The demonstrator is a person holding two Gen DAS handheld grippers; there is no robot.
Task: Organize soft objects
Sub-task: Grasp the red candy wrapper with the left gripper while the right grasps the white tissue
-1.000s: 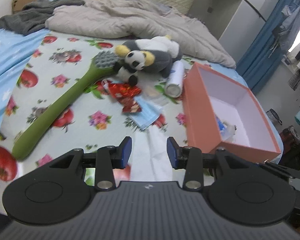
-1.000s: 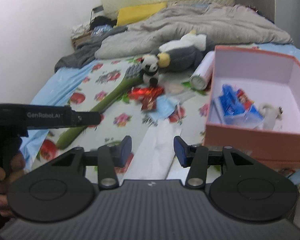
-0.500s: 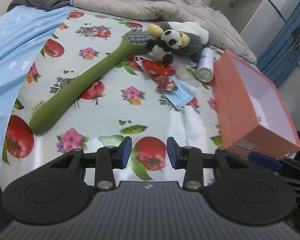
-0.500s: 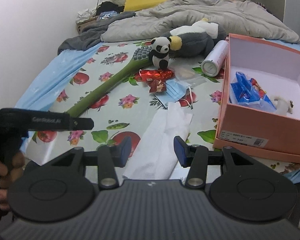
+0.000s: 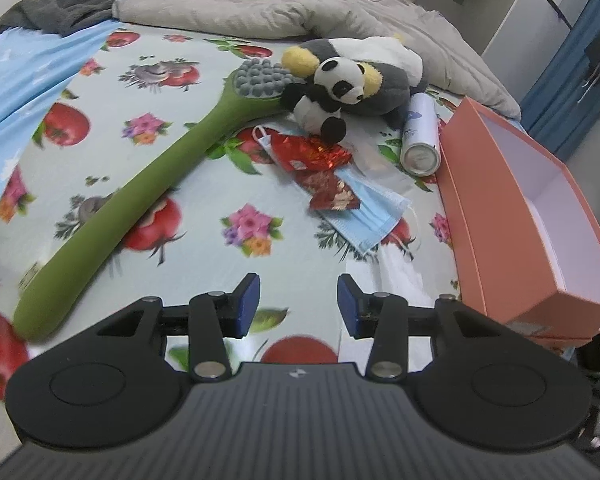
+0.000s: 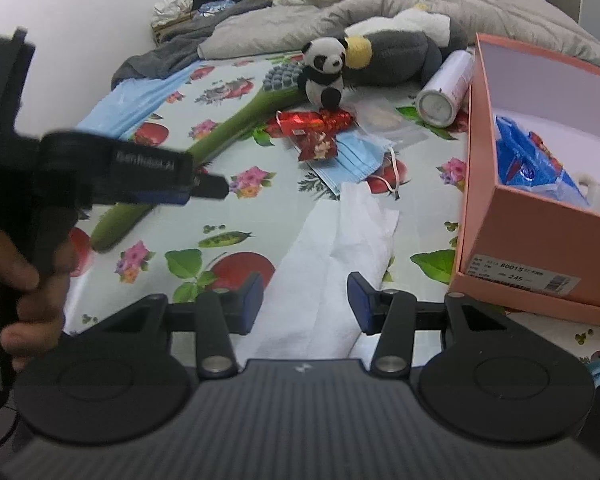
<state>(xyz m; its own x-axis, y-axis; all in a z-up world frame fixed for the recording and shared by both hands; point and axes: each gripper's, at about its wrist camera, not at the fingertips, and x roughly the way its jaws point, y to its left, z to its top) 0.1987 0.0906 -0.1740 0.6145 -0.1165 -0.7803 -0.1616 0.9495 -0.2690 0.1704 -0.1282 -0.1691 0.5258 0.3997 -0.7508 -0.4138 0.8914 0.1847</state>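
Both my grippers, left [image 5: 298, 300] and right [image 6: 306, 300], gape empty. Next I'd pinch the panda plush [image 5: 332, 92] beside the pink box [image 5: 512, 216] at its belly, not the ear.

Small panda toy [image 5: 332, 94] sitting up, leaning on big grey plush [image 5: 384, 80], long green plush brush [image 5: 140, 196] lying beside, pink box [image 5: 540, 216] open.

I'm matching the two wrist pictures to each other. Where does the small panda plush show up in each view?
Left wrist: the panda plush sits upper centre-right, leaning on the grey plush, beside the green brush head.
Right wrist: the panda plush is upper centre, just above the red wrappers.
Shared landmark: the pink box at the right in both.
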